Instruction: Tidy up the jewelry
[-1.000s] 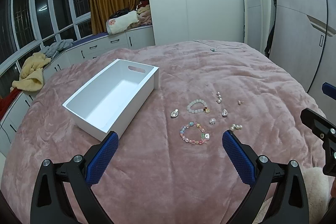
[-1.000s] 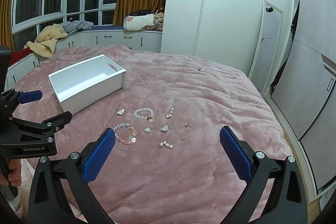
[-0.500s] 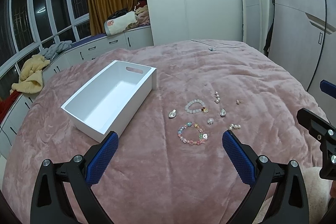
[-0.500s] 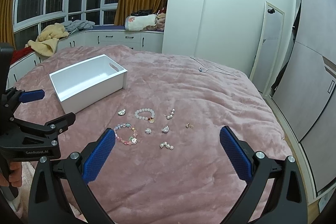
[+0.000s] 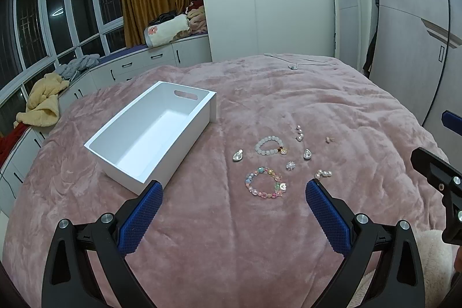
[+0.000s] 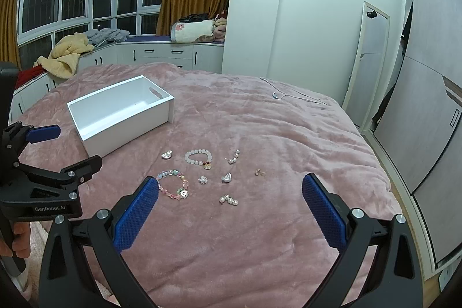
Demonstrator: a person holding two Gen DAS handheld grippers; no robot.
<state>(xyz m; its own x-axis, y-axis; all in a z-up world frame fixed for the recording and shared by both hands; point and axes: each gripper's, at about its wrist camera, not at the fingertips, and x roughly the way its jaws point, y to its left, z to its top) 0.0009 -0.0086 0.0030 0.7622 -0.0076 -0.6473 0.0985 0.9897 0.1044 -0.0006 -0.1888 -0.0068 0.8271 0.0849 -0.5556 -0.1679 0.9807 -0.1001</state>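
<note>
One marking was legible: "GenRobot.AI", printed in pale letters on the black body of the left gripper, seen in the right wrist view. Nothing else in either view carried readable text.

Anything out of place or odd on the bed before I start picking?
Nothing damaged. The jewelry lies loose on the pink blanket beside the empty white box, including the colorful bracelet. A white hanger sits at the far edge.

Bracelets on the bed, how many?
2. The white bead bracelet lies farther from the camera; the multicolored bead bracelet lies nearer, just ahead of the left hand-held gripper. None looks hidden.
</note>
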